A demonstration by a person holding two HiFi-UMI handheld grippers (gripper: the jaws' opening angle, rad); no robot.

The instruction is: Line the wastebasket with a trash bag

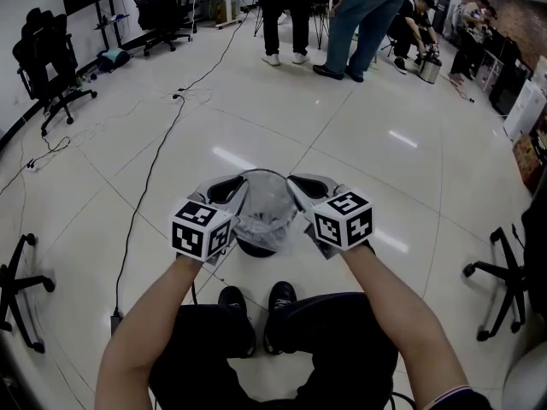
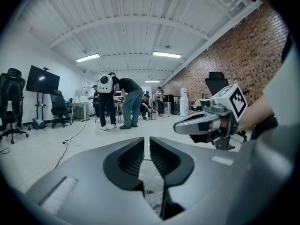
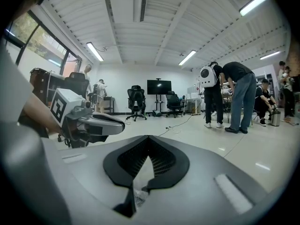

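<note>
A clear, crinkled trash bag (image 1: 261, 210) hangs open over a small dark wastebasket (image 1: 256, 248) on the floor, just ahead of my feet. My left gripper (image 1: 229, 187) holds the bag's left rim, and my right gripper (image 1: 299, 186) holds its right rim. In the left gripper view the jaws (image 2: 146, 142) stand a narrow slit apart with bag film (image 2: 153, 198) below them, and the right gripper (image 2: 202, 123) shows alongside. In the right gripper view the jaws (image 3: 148, 142) meet at the tips, with bag film (image 3: 139, 197) pinched behind them. The left gripper (image 3: 93, 123) is at its left.
A black cable (image 1: 145, 186) runs across the tiled floor at the left. Office chair bases stand at far left (image 1: 17, 290) and far right (image 1: 500, 289). Several people (image 1: 363, 24) stand at the back. My shoes (image 1: 256, 301) are right behind the basket.
</note>
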